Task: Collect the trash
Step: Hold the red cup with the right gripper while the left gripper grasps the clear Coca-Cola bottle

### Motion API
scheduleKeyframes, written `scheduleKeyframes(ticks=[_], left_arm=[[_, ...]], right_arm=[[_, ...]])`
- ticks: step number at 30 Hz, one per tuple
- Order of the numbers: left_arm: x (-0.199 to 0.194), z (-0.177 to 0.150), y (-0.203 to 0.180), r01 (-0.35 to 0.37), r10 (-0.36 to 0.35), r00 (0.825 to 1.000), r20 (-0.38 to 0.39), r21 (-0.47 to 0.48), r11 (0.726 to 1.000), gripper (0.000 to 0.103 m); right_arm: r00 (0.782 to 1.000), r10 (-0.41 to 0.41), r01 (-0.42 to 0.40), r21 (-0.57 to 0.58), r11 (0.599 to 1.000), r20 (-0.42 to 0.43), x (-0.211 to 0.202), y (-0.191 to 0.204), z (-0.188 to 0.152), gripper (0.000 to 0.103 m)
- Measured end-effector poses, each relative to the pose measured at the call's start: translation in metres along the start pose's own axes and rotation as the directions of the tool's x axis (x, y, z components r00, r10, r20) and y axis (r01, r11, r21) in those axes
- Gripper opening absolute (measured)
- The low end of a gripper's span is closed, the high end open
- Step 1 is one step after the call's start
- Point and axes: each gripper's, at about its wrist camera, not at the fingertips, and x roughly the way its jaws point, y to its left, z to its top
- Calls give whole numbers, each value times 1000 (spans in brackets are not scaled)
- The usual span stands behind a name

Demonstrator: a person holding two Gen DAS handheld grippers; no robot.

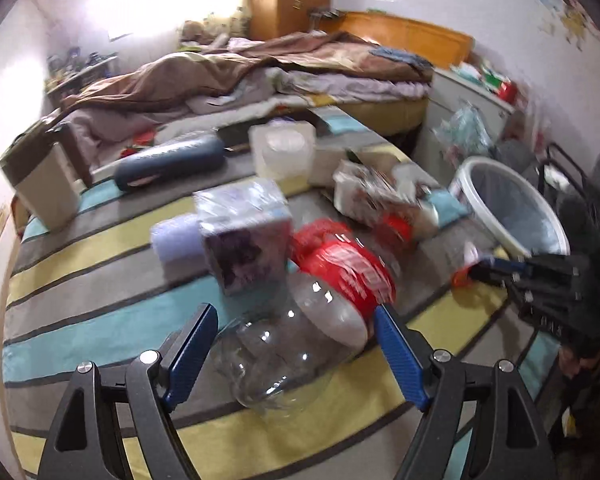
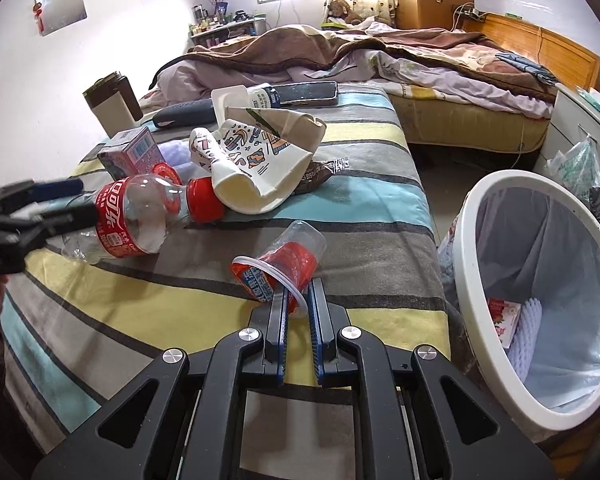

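With a few scraps already in the bin (image 2: 476,216), my right hand-held gripper (image 2: 298,300) pinched the cup (image 2: 288,260) and my left hand-held gripper (image 1: 296,320) gaped wide around the bottle (image 1: 300,320), other litter left on the bed (image 2: 360,152).

bottle (image 2: 128,220) left of cup (image 2: 284,268), apparently touching neither
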Motion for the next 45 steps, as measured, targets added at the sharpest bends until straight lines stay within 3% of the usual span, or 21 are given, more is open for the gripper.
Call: scheduleKeyframes(ticks=[8,13,17,24,40,45], left_arm=[[11,-4,-21,-20,22,999,-33,75,997,80],[21,4,-23,37,-35,999,-39,48,998,80],[29,5,-26,23,-23,998,-57,15,1000,80],[36,2,-28,65,-67,997,-48,-42,997,78],[19,-11,-36,64,-65,998,-11,-67,996,76],[10,-19,-40,75,-75,997,-5,-75,994,67]], right_arm=[[1000,9,-9,10,1000,0,-1,-2,-2,12],[1000,10,-10,11,1000,-1,-1,-3,-3,12],[1000,15,-15,15,1000,0,-1,-4,-3,12],[1000,23,-23,26,999,4,-3,-6,-3,12],[1000,20,-20,34,999,24,-10,-13,-6,12],[999,7,-8,34,999,46,-18,-11,-9,9]])
